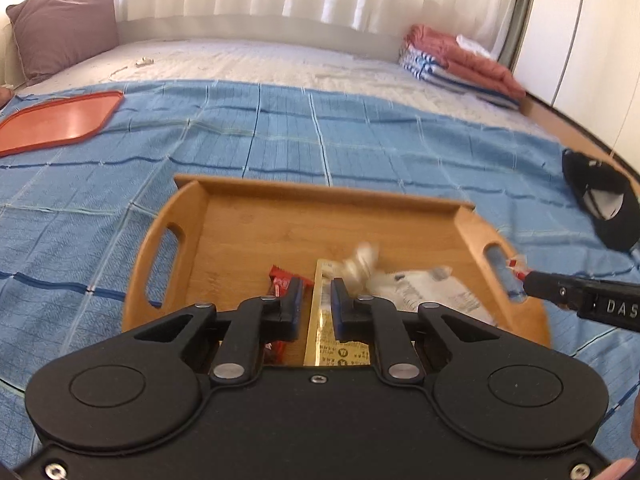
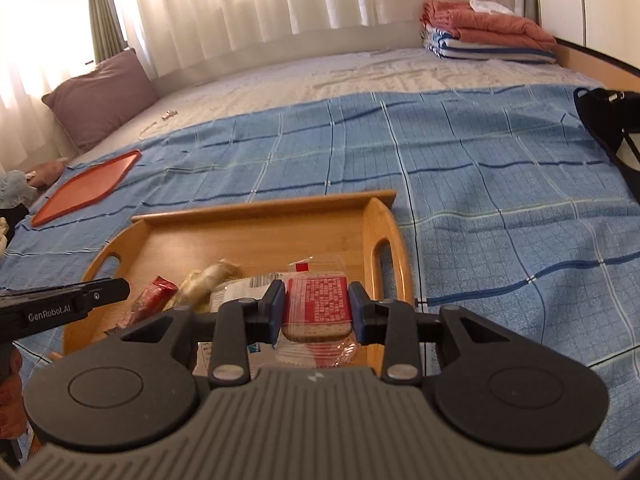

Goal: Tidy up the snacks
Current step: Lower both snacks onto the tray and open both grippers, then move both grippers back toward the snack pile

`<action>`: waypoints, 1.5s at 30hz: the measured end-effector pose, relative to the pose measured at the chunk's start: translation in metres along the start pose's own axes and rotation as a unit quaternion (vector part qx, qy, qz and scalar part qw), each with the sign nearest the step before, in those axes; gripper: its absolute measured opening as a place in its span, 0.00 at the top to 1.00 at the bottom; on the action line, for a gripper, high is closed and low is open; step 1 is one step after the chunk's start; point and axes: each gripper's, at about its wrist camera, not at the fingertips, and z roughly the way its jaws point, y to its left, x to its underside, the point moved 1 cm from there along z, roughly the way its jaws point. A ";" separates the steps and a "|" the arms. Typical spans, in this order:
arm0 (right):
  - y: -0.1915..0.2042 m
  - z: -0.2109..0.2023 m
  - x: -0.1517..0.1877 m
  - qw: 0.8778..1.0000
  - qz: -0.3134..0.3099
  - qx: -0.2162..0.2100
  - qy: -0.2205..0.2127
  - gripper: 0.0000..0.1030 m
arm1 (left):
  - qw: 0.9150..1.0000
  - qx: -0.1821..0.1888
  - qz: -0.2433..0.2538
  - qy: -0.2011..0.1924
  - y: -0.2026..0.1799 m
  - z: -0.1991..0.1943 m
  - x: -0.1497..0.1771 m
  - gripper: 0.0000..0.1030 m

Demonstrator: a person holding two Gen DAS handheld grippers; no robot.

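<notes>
Carrying snacks to the wooden tray point(image 2: 256, 216)

Our right claw point(image 2: 318, 306) is clamped on a red-labelled packet point(image 2: 318, 300) above the tray's right handle; our left claw point(image 1: 316, 304) looks together, empty. Next: release inside.

Blue checked bedspread point(image 2: 480, 200); honey-brown wooden tray point(image 2: 256, 216); orange-red lid point(image 2: 86, 192) at ten o'clock; mauve pillow point(image 2: 100, 96).

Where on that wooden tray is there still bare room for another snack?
The wooden tray is bare along its far half, from the back wall down to the snacks and between the two handle slots. Its near half is crowded: red wrapper, gold packet, white packets. The blue blanket beyond is open too.
</notes>
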 end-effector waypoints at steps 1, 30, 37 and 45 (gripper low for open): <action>-0.001 0.003 0.001 1.000 0.003 0.000 0.005 0.62 | 1.000 -0.003 0.003 0.003 -0.001 0.003 0.002 0.86; 0.034 -0.054 0.016 0.997 -0.057 -0.041 -0.027 0.26 | 0.996 -0.007 0.081 -0.044 -0.026 -0.085 0.024 0.16; 0.044 -0.087 0.024 0.995 -0.074 -0.050 -0.042 0.24 | 0.995 0.002 0.076 -0.061 -0.021 -0.126 0.035 0.14; 0.062 -0.120 0.042 0.992 -0.098 -0.059 -0.051 0.23 | 0.995 0.003 0.072 -0.073 -0.021 -0.168 0.049 0.14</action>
